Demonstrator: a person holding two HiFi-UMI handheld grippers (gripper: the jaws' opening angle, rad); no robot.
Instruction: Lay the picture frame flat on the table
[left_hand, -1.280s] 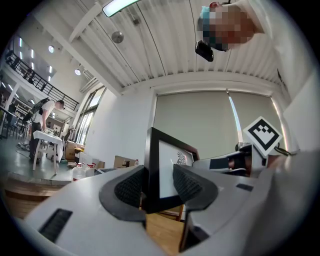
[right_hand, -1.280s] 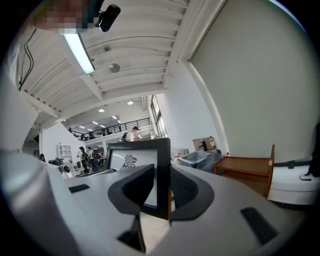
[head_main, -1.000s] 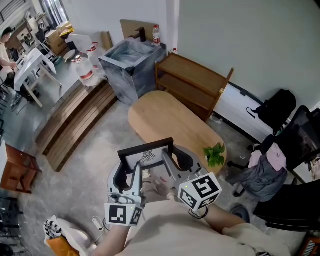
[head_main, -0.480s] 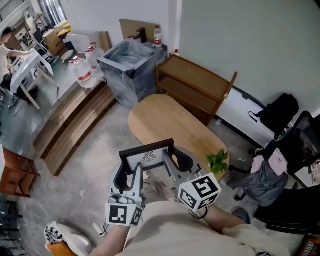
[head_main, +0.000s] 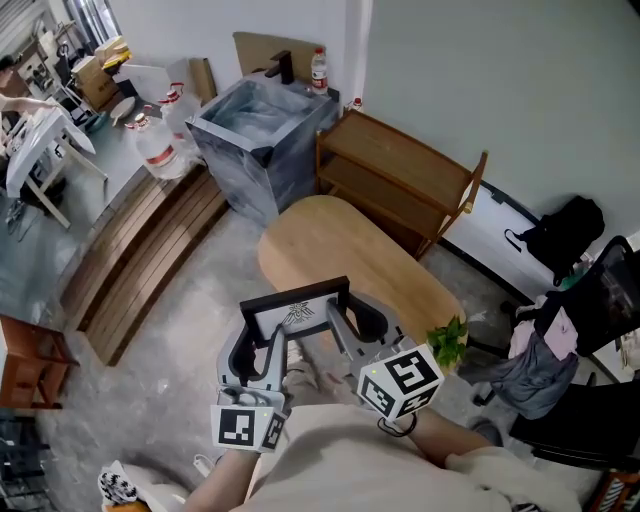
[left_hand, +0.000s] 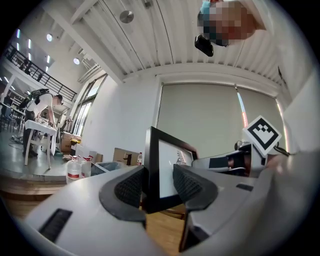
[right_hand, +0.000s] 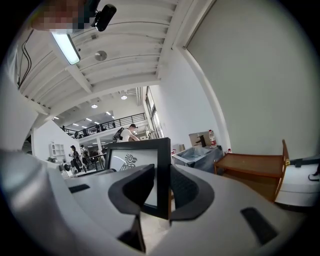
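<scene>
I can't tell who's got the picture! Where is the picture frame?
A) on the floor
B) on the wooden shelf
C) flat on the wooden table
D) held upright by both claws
D: the left claw and the right claw each pinch one side edge of the upright picture frame.

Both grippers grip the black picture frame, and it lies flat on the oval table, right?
No: the picture frame is held upright in the air, not on the oval table, as the head view shows. The left gripper and right gripper do grip it.
</scene>
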